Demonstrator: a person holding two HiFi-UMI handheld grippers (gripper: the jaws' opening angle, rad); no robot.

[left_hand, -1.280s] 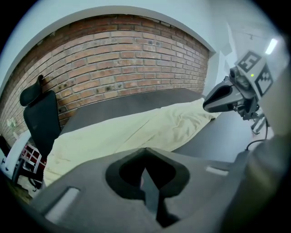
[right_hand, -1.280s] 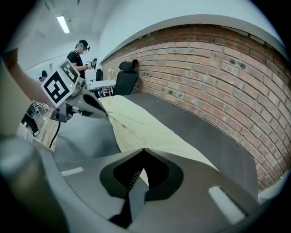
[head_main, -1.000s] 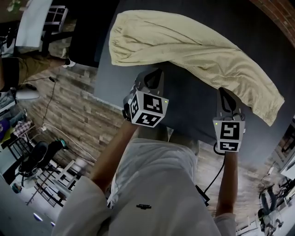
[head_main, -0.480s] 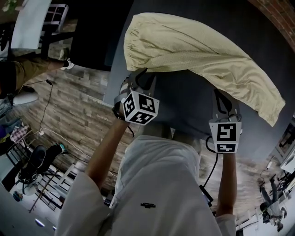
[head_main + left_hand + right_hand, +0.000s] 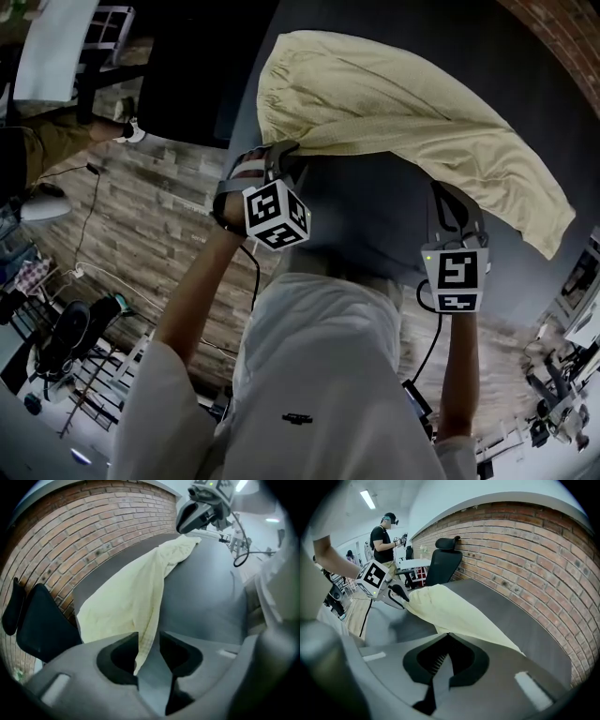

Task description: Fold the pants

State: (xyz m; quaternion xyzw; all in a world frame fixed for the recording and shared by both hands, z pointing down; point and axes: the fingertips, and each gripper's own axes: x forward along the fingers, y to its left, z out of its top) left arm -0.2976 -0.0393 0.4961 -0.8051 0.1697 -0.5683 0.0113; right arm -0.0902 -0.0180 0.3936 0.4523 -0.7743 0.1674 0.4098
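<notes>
Head view first: the pale yellow pants (image 5: 403, 103) stretch across the dark grey worktop (image 5: 375, 230). Their gathered end sits towards its left edge and the rest runs out towards the right side. We find the left gripper (image 5: 281, 155) at the pants' near edge, just under that gathered end. Its fingers have just been opening and now stand apart. A strip of the fabric hangs loose between them, nothing pinched, and grey worktop shows through the gap. The right gripper (image 5: 448, 192) is further along the same near edge, fingers together and clamped on the cloth. In the right gripper view the fabric runs right up to the closed tips. From the left gripper view we see the cloth rising off the worktop to meet that grip. A brick wall (image 5: 525, 550) runs behind the worktop's far edge, with a black office chair (image 5: 443, 559) beside it.
</notes>
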